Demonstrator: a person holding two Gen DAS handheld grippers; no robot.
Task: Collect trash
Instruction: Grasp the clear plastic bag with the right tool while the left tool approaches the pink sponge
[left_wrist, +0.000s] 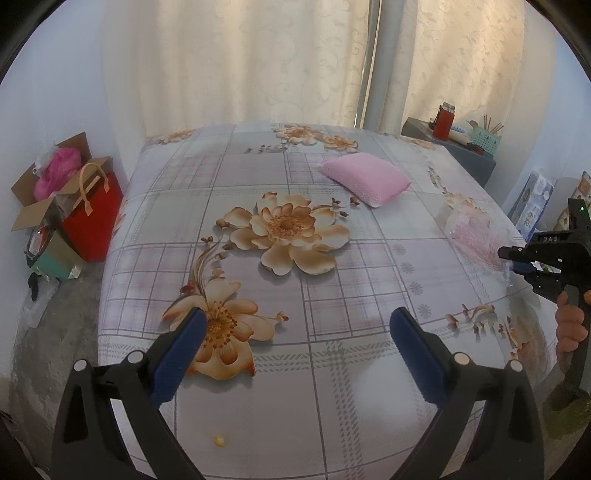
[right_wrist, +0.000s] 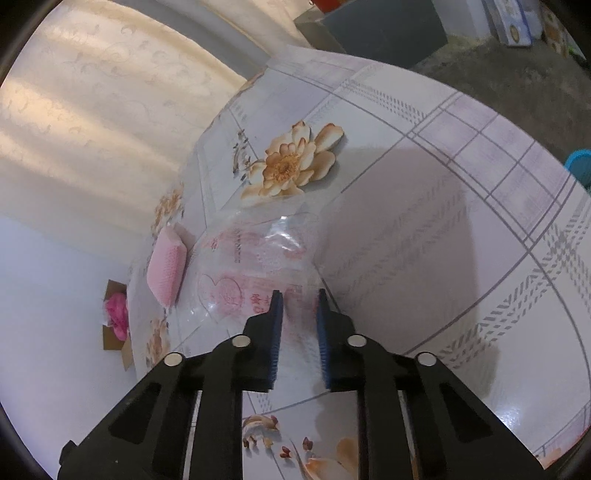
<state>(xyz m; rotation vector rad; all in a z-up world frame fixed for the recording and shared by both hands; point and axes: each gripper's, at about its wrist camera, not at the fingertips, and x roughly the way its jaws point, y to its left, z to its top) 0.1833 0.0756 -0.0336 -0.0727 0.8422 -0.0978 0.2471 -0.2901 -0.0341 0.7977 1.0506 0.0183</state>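
Clear plastic bag (right_wrist: 255, 258) with pink-red print lies flat on the bed, near its right edge, crinkled and shiny; in the left wrist view the same bag (left_wrist: 476, 236) sits at the far right of the sheet. My right gripper (right_wrist: 298, 295) is right over the near end of it, blue pads (right_wrist: 276, 332) narrowed to a small gap with bag film between them, but pads not visibly pinching it yet, so partly open. From the left view my right gripper (left_wrist: 517, 260) comes in from the right edge, tips at the bag, my hand (left_wrist: 570, 325) on the handle below. Just beyond the bag lies a pink cushion (right_wrist: 166, 271), apart from it; left view shows that cushion (left_wrist: 365, 179) toward the far side of the bed. My left gripper (left_wrist: 298, 325) hovers over the near part of the bed with its fingers spread wide, nothing between them. A small yellow crumb (left_wrist: 218, 440) sits on the sheet close to the near edge, between my left fingers and lower. Floral bedsheet (left_wrist: 332, 387) covers the whole bed. On the floor left of the bed, a red tote bag (left_wrist: 94, 218) stands beside an open cardboard box (left_wrist: 33, 206) with pink stuff in it. Curtains (left_wrist: 258, 62) hang behind the bed. A grey side table (left_wrist: 469, 151) at the far right holds a red cup (left_wrist: 443, 118).
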